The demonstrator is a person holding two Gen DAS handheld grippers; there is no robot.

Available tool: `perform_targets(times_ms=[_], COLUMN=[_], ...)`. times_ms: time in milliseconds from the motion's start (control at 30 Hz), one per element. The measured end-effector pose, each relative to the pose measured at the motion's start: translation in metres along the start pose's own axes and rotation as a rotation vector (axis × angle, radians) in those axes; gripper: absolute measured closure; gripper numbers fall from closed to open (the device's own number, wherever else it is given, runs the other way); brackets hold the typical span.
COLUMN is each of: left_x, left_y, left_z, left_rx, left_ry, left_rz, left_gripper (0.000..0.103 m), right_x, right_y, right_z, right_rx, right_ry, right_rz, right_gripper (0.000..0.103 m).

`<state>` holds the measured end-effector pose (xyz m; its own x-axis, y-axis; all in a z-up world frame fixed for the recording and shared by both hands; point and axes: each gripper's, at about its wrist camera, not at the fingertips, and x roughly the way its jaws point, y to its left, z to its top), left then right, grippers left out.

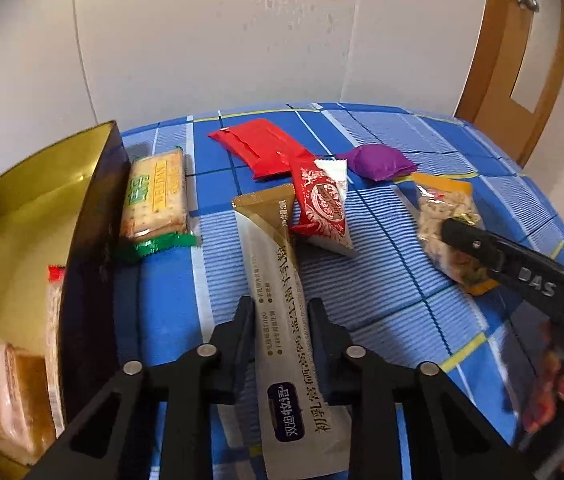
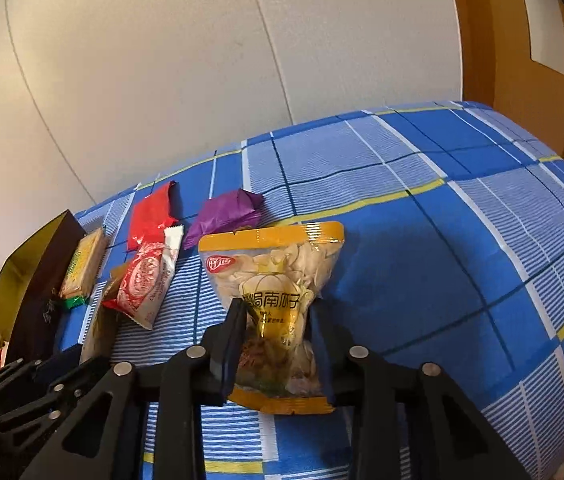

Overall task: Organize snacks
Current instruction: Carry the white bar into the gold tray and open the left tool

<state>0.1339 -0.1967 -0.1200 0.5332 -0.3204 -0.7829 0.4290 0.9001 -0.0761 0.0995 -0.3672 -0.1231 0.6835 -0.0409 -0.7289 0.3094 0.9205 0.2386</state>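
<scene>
My left gripper (image 1: 282,308) is shut on a long white-and-gold milk powder stick (image 1: 282,280), whose far end lies on the blue checked cloth. My right gripper (image 2: 277,312) is shut on a yellow-topped clear bag of pumpkin seeds (image 2: 277,280); the same bag shows in the left wrist view (image 1: 446,224). A gold-lined dark box (image 1: 21,220) stands at the left with several snacks inside. Loose on the cloth lie a green-edged cracker pack (image 1: 155,200), a red packet (image 1: 265,152), a red-and-white wafer pack (image 1: 324,208) and a purple packet (image 1: 378,162).
The blue checked tablecloth (image 2: 462,260) covers the table, with open cloth to the right. A white wall runs behind the table and a wooden door (image 1: 522,60) stands at the far right. The box wall (image 1: 89,260) is close to my left gripper.
</scene>
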Motion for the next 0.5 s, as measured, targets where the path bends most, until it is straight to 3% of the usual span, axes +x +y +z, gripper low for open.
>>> perform_targets(times_ms=[300,500], left_x=[-0.036,-0.060], left_y=[0.011,0.024], left_z=[-0.005,-0.004], left_rx=[-0.044,-0.070], left_ry=[-0.059,-0.101], left_rz=[-0.075,-0.083], left_gripper=[0.079,0.079], right_x=[-0.006,-0.008], right_y=[-0.004,-0.006], right_z=[0.001,0.001], right_rx=[0.028,0.044], right_ry=[-0.029,-0.047], right_rz=[0.030,0.043], right_gripper=[0.076,0.076])
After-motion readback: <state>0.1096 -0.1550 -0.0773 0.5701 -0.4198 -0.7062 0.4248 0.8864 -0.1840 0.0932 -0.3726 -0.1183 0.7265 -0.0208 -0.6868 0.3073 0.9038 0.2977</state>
